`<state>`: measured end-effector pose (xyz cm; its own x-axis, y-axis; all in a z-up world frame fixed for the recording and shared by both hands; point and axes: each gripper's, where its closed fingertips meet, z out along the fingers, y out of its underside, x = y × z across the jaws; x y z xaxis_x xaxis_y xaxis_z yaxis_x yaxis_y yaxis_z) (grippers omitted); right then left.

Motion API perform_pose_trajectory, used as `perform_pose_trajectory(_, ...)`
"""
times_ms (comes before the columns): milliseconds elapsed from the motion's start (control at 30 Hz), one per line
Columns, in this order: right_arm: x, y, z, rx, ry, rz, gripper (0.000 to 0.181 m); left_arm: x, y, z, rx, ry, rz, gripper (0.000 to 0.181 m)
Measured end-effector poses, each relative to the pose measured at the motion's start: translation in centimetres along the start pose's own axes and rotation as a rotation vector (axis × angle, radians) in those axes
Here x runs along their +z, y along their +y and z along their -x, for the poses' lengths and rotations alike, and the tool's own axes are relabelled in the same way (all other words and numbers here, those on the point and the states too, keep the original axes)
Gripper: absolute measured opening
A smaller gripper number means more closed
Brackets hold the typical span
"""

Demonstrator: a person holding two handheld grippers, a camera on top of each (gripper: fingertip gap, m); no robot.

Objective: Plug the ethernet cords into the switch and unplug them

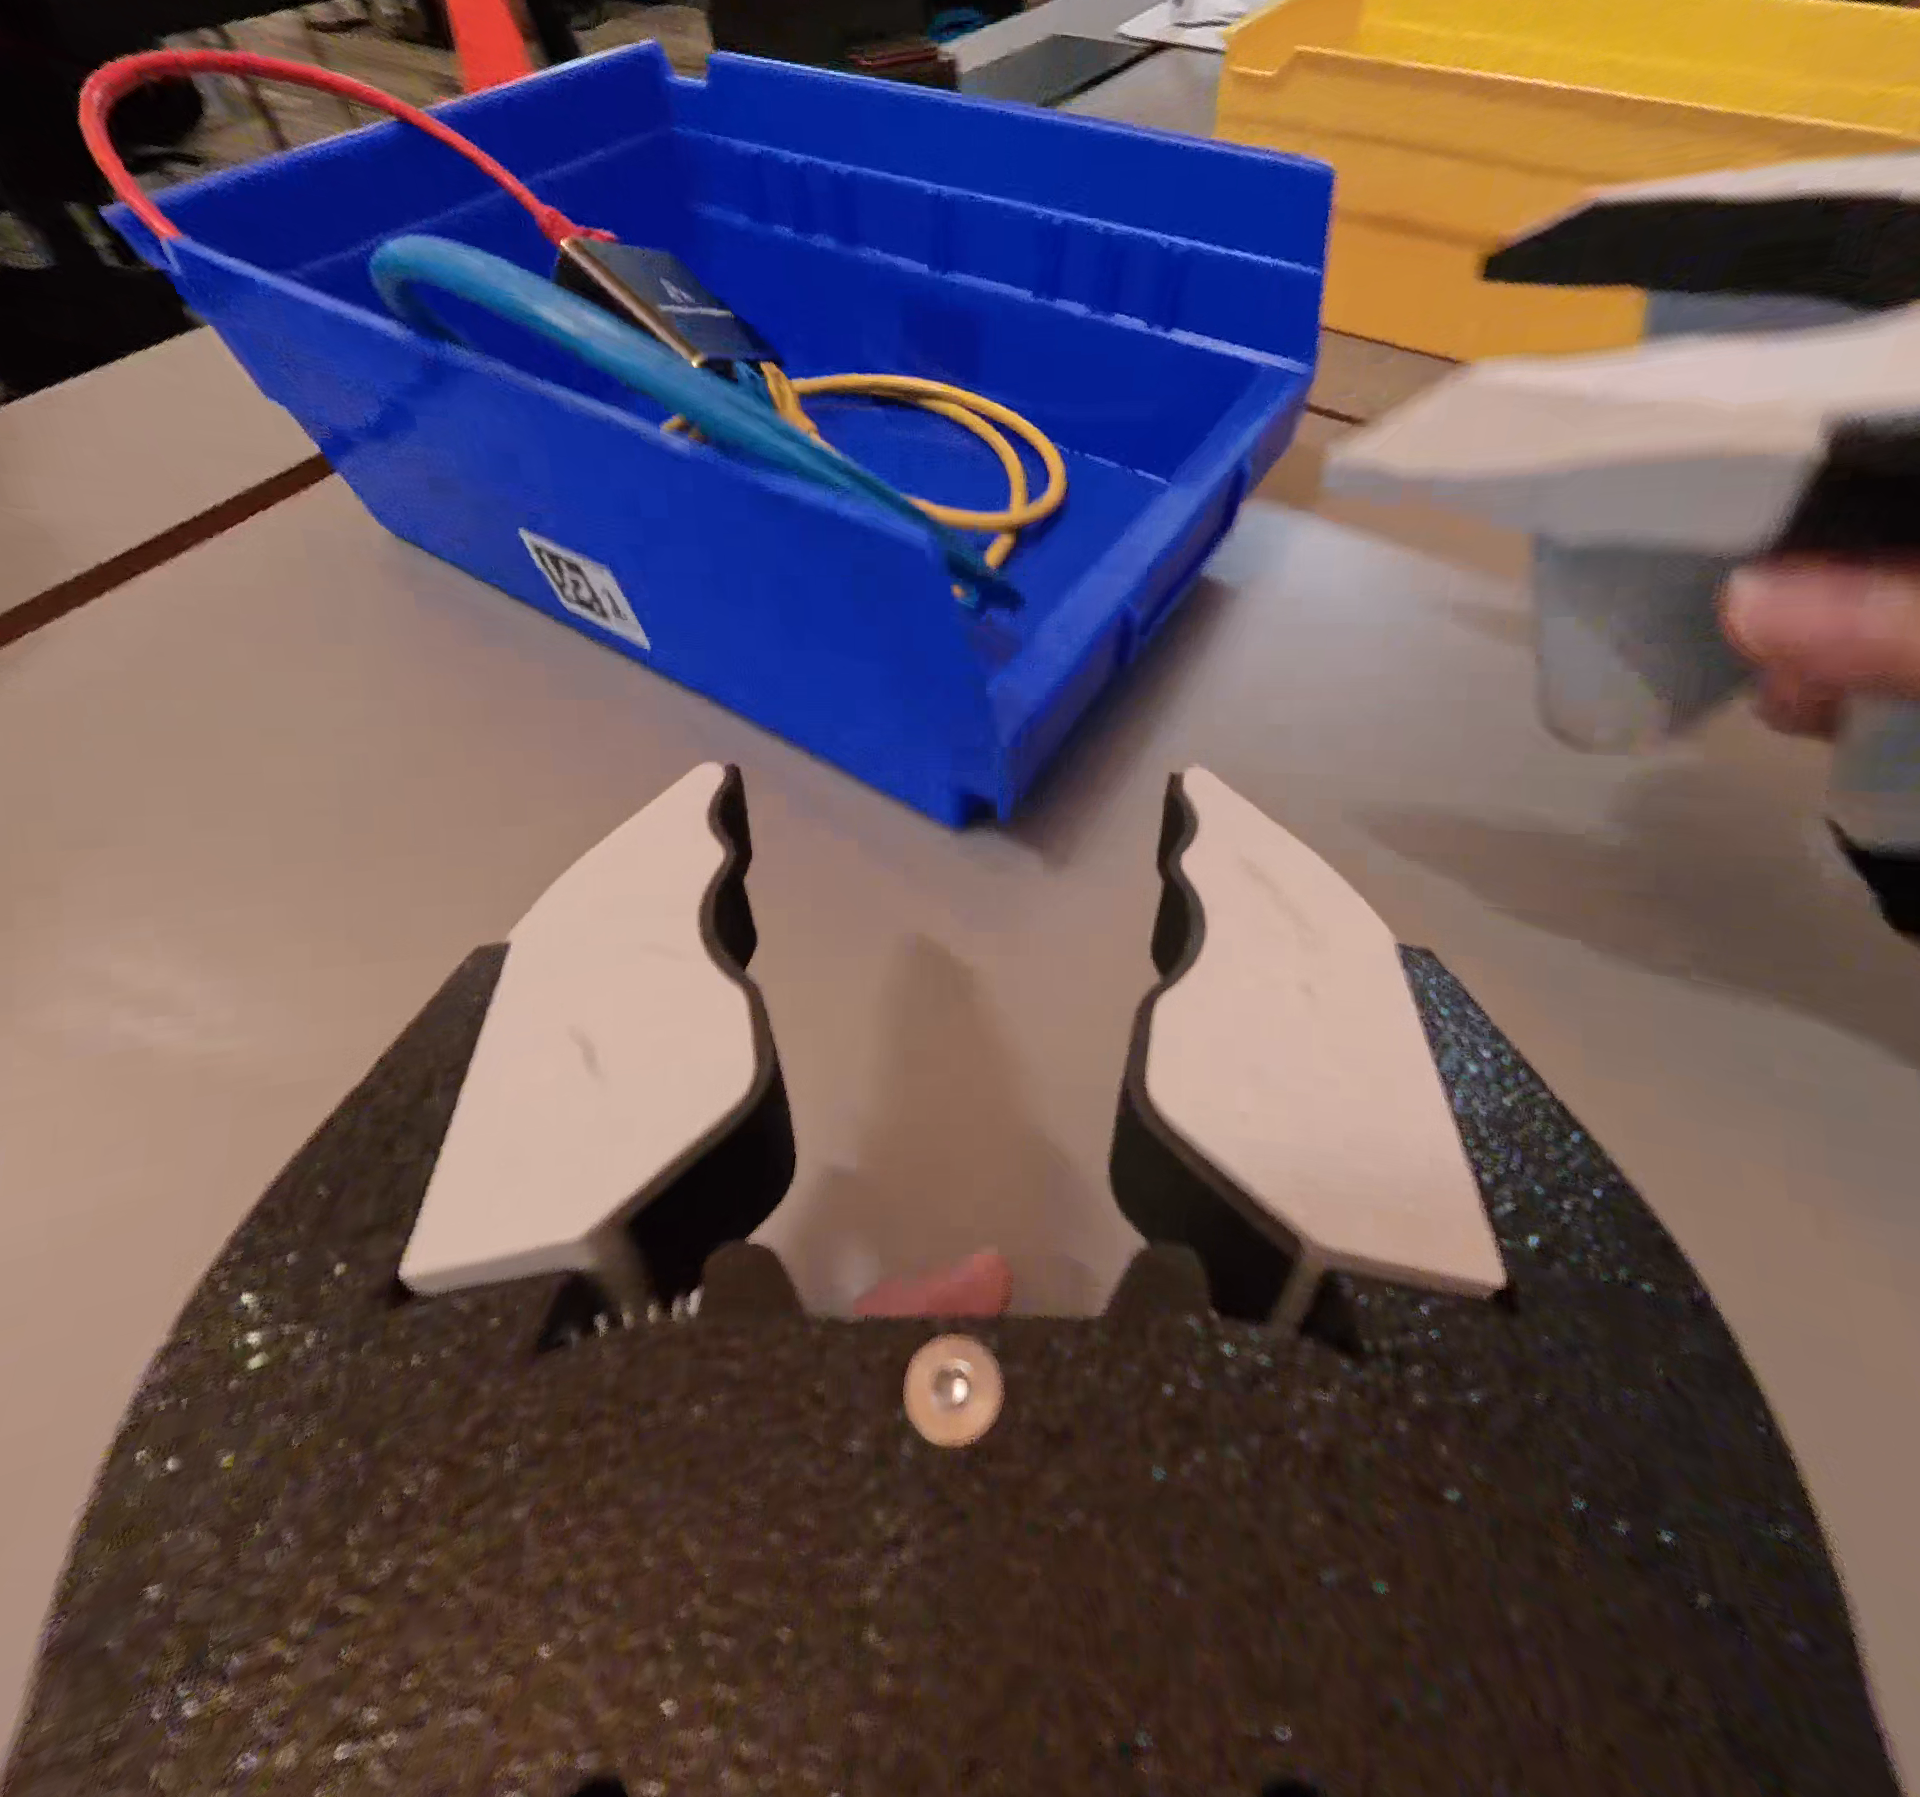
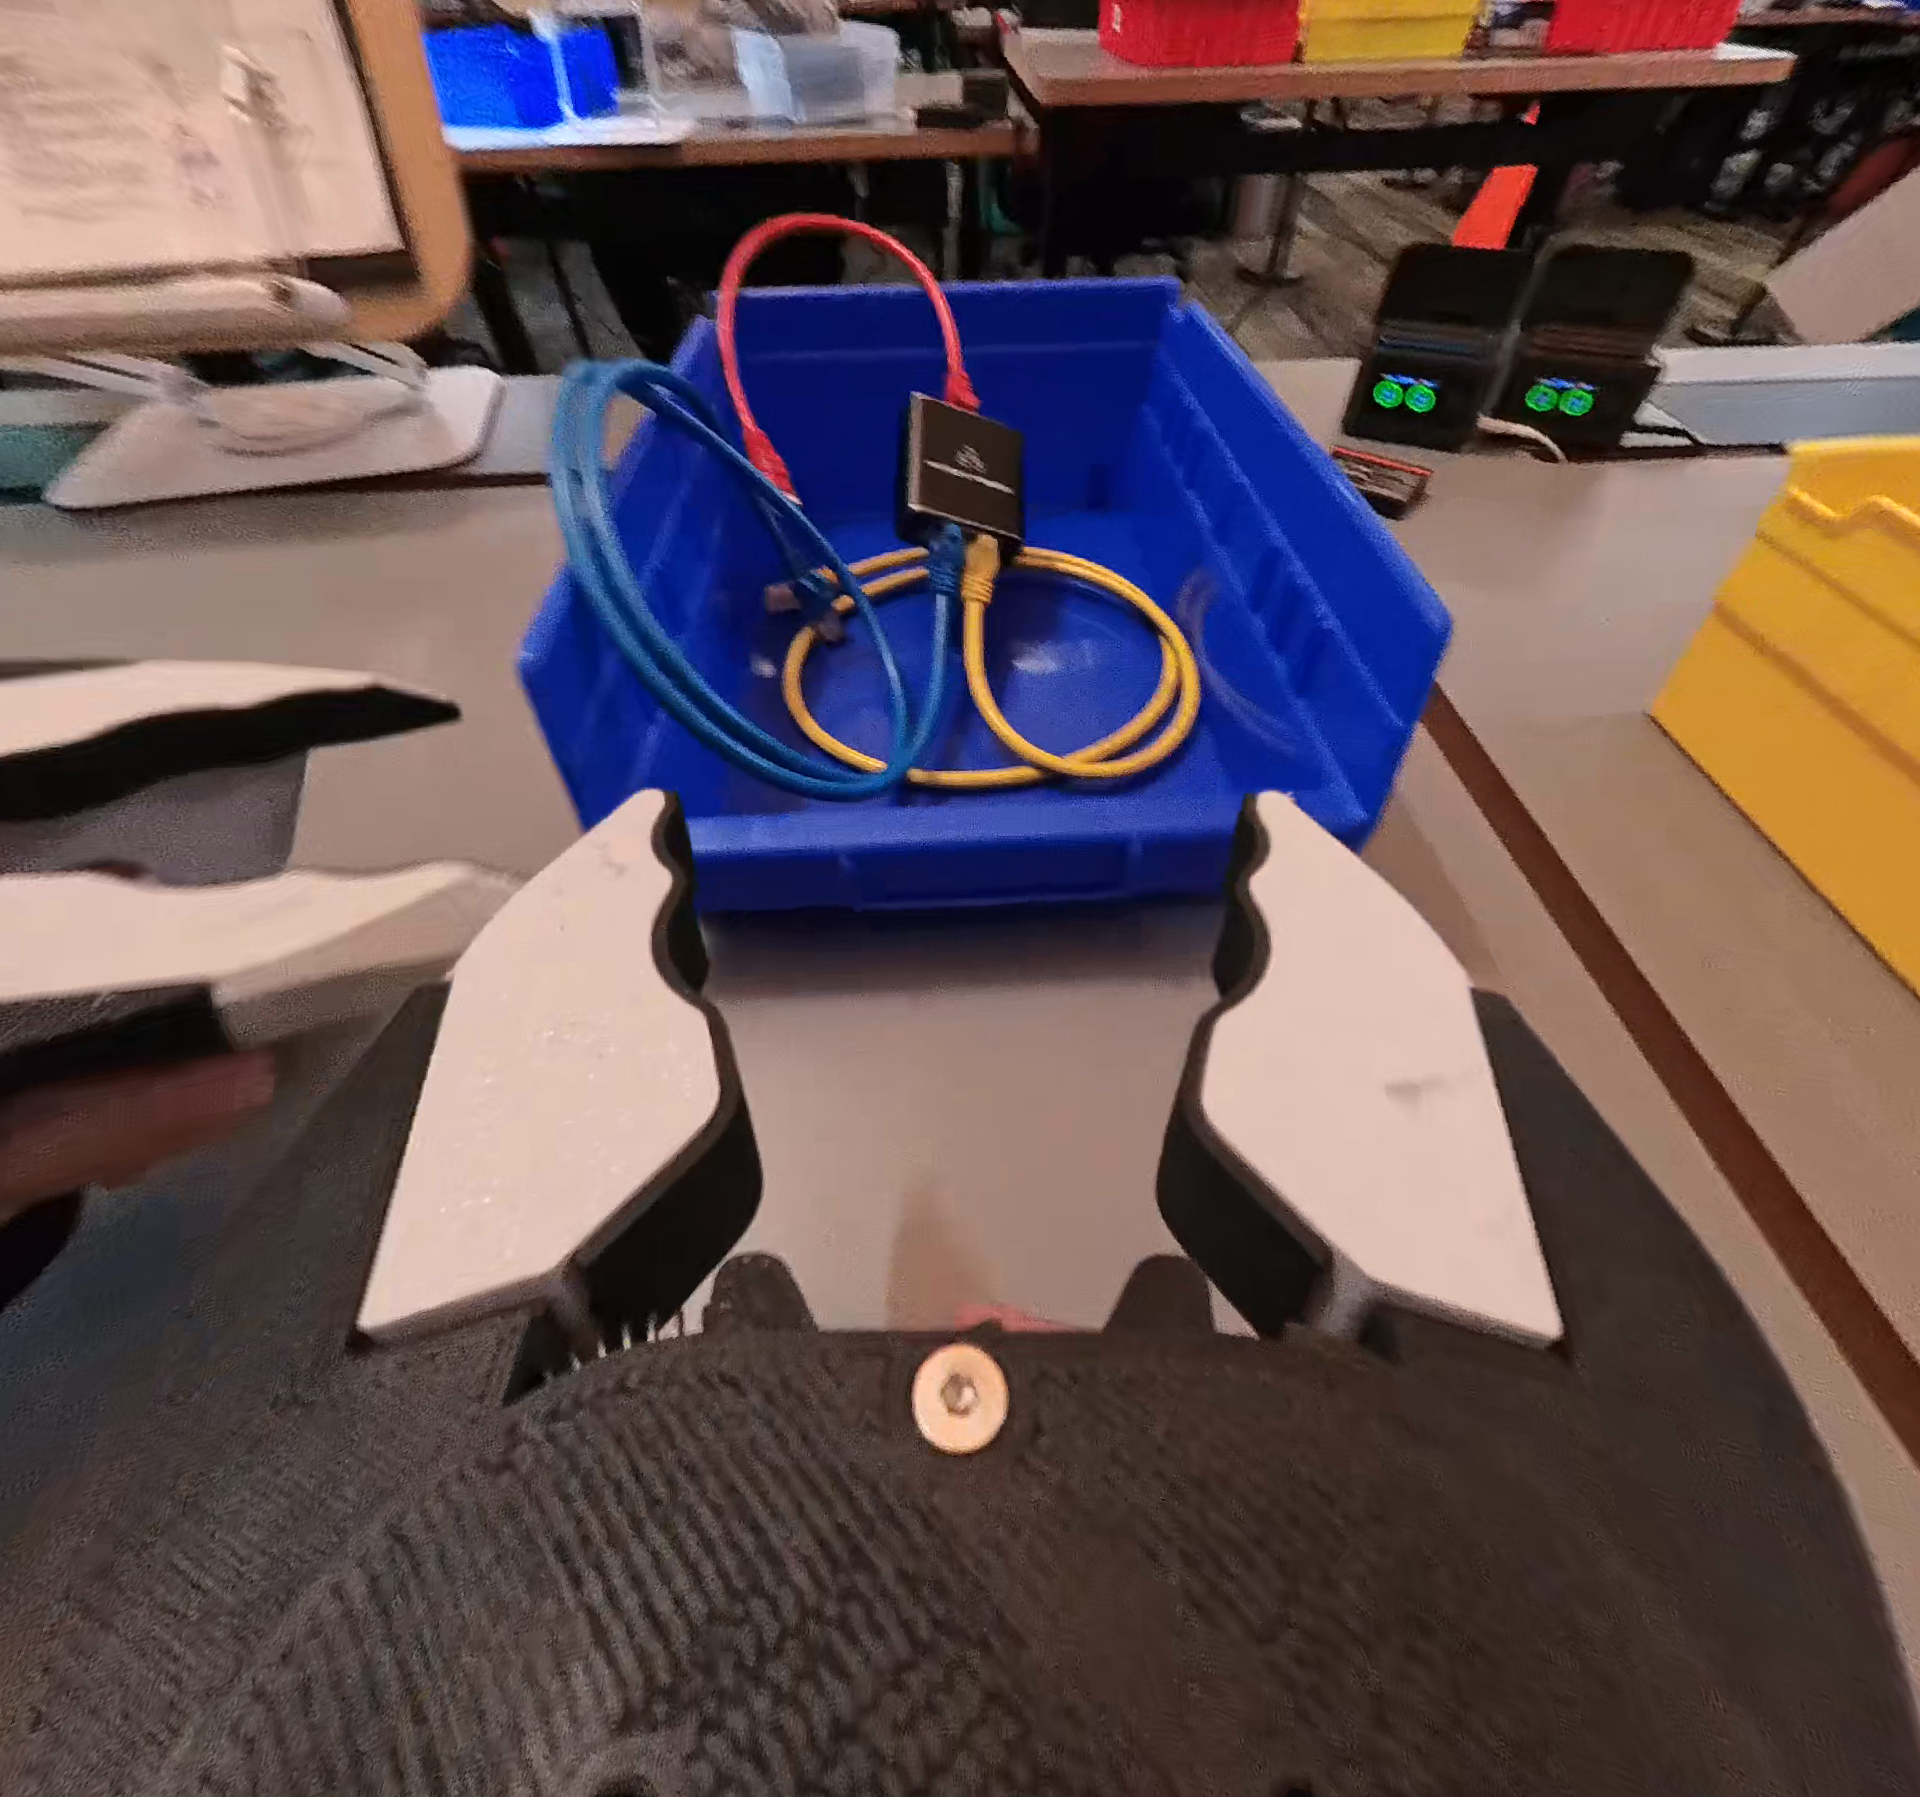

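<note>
A: Both are empty. The left gripper (image 1: 951, 812) has its jaws spread over bare table, and the right gripper (image 2: 961, 848) is spread too, just short of the near wall of the blue bin (image 2: 935, 864).

B: And the switch?

A: The switch (image 2: 961, 469) is a small black box inside the bin, propped up at a tilt. A red cord (image 2: 831, 235) arches up from its far end over the bin's rim; a blue cord (image 2: 665, 604) and a yellow cord (image 2: 1039, 739) seem seated at its near end, the yellow one coiled on the bin floor. Loose plug ends lie left of the switch, though blur hides which is which.

B: So how would you go about it?

A: I'd steady the switch with one gripper first, since it looks light and would likely slide. Then pinch a plug by its body, not the cable, and move it straight along the port.

B: Surroundings?

A: A smooth grey table (image 1: 364, 812) with a dark seam, a yellow bin (image 1: 1558, 137) to the far right, and cluttered worktables with red and yellow bins beyond.
</note>
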<state>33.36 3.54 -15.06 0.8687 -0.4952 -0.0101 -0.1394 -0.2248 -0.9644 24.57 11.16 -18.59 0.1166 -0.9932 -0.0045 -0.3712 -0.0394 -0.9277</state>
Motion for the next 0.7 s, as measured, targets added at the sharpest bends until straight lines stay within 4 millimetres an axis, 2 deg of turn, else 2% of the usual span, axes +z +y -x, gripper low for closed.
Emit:
perform_pose_trajectory(133, -0.2, 0.7, -2.4, 0.009, 0.078, 0.023, 0.097, 4.2, -1.1, 1.2, -0.037, -0.150, 0.007, 0.068)
perform_pose_trajectory(233, -0.4, 0.7, -3.1, 0.021, 0.087, 0.020, 0.095, 5.6, -1.0, 2.5, -0.004, -0.202, 0.016, 0.048)
perform_pose_trajectory(267, -0.3, 0.7, -3.2, 0.022, 0.087, 0.018, 0.095, 5.5, -1.2, 2.8, 0.026, -0.214, 0.004, 0.036)
perform_pose_trajectory(367, -0.2, 0.8, -3.3, 0.021, 0.101, 0.031, 0.094, 3.7, -0.5, 5.9, 0.130, -0.373, 0.000, 0.017)
perform_pose_trajectory(467, 0.2, 1.2, -2.9, 0.013, 0.102, 0.067, 0.094, 0.8, 0.5, 8.8, 0.063, -0.400, -0.011, 0.008)
perform_pose_trajectory(500, 0.2, 1.1, -2.3, 0.004, 0.082, 0.075, 0.100, -0.3, 1.0, 9.6, 0.044, -0.388, -0.012, 0.006)
perform_pose_trajectory(533, 0.4, 0.9, -1.0, -0.004, 0.022, 0.076, 0.115, -1.5, 1.5, 10.4, 0.037, -0.378, -0.012, 0.005)
perform_pose_trajectory(567, 0.5, 0.6, 0.2, -0.006, -0.026, 0.080, 0.111, -2.7, 2.0, 11.0, 0.042, -0.365, -0.014, 0.005)
perform_pose_trajectory(600, 0.5, 0.2, 1.0, -0.008, -0.035, 0.072, 0.097, -4.0, 2.6, 11.6, 0.046, -0.358, -0.014, 0.005)
perform_pose_trajectory(633, 0.4, -0.5, 1.9, -0.015, -0.042, 0.060, 0.090, -5.4, 3.2, 12.2, 0.051, -0.364, -0.011, 0.005)
perform_pose_trajectory(700, -0.1, -2.3, 5.0, -0.034, -0.135, 0.018, 0.091, -8.4, 4.4, 13.4, 0.054, -0.378, -0.006, 0.005)
